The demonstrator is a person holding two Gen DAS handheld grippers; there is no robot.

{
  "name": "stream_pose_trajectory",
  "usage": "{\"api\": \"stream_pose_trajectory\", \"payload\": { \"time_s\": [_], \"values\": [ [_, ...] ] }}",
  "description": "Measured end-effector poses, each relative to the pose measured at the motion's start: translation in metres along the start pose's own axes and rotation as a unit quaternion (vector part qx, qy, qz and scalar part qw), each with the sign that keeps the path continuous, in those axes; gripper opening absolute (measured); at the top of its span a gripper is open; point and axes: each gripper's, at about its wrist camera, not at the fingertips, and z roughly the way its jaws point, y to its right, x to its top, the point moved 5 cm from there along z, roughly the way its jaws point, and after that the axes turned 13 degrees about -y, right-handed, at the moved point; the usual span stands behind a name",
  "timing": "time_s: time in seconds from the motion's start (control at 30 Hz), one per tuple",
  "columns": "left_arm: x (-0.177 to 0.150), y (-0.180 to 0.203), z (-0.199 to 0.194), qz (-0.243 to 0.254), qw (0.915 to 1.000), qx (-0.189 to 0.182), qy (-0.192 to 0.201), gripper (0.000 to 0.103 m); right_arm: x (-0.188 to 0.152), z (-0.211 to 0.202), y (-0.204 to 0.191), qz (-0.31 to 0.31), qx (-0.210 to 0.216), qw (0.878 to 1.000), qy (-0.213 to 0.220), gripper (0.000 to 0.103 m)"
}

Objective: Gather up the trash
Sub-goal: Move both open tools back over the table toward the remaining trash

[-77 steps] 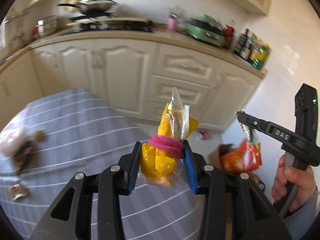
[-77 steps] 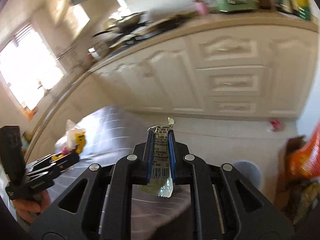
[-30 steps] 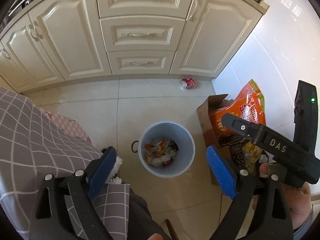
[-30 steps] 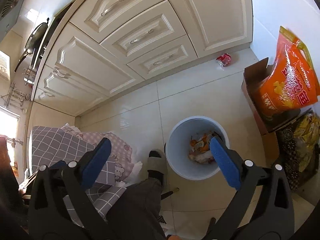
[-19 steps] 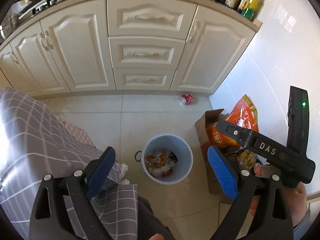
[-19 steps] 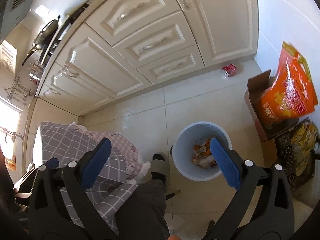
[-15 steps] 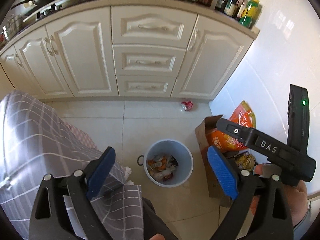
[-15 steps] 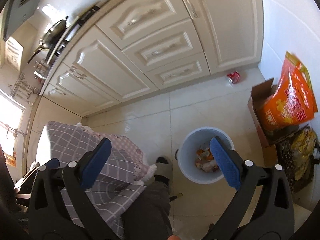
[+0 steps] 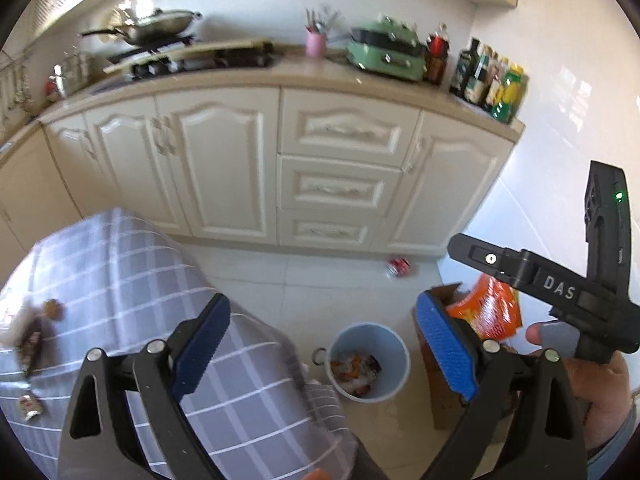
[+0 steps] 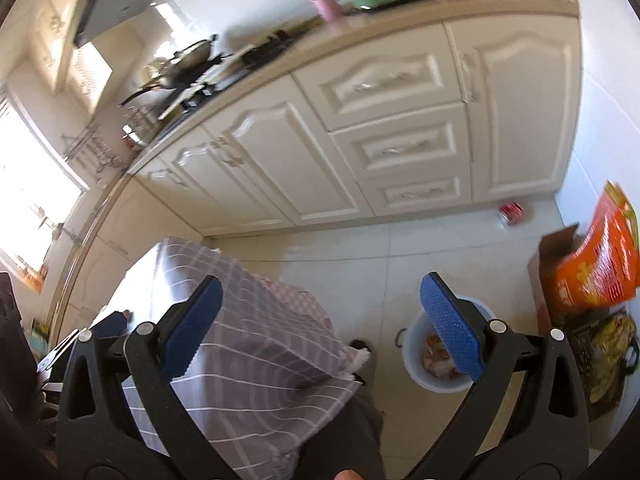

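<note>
Both grippers spread wide, empty: left gripper (image 9: 322, 354), right gripper (image 10: 320, 332). Remaining trash (image 9: 30, 336), blurred, probably wrappers, on table (image 9: 132, 280) far left; left gripper nearer. Bin (image 9: 370, 362) on floor, right.

Bright window (image 10: 24, 200) glare, motion blur, fisheye warping.

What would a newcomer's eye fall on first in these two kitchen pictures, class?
Probably the wide-open left gripper with its bright blue pads, framing the pale blue trash bin on the tiled floor, wrappers showing inside it. Next comes the orange bag in a cardboard box at the right wall, then the grey checked tablecloth with leftover wrappers at its left edge.
</note>
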Motion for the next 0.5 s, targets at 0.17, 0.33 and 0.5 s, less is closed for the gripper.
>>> {"api": "stream_pose_trajectory", "payload": {
  "time_s": [0.17,0.33,0.5],
  "values": [
    [-0.007,-0.032,-0.037,-0.023,0.999,0.019,0.032,0.093,-0.004,-0.007,-0.049,-0.041,0.02,0.999,0.006,0.097],
    [-0.018,-0.063,-0.077,-0.045,0.9954,0.047,0.071,0.095,-0.011,-0.011,-0.098,-0.081,0.041,0.996,0.009,0.097],
    [-0.035,-0.095,-0.111,-0.073,0.9897,0.069,0.102,0.096,-0.021,-0.013,-0.146,-0.122,0.062,0.99,0.011,0.097]
  ]
}}
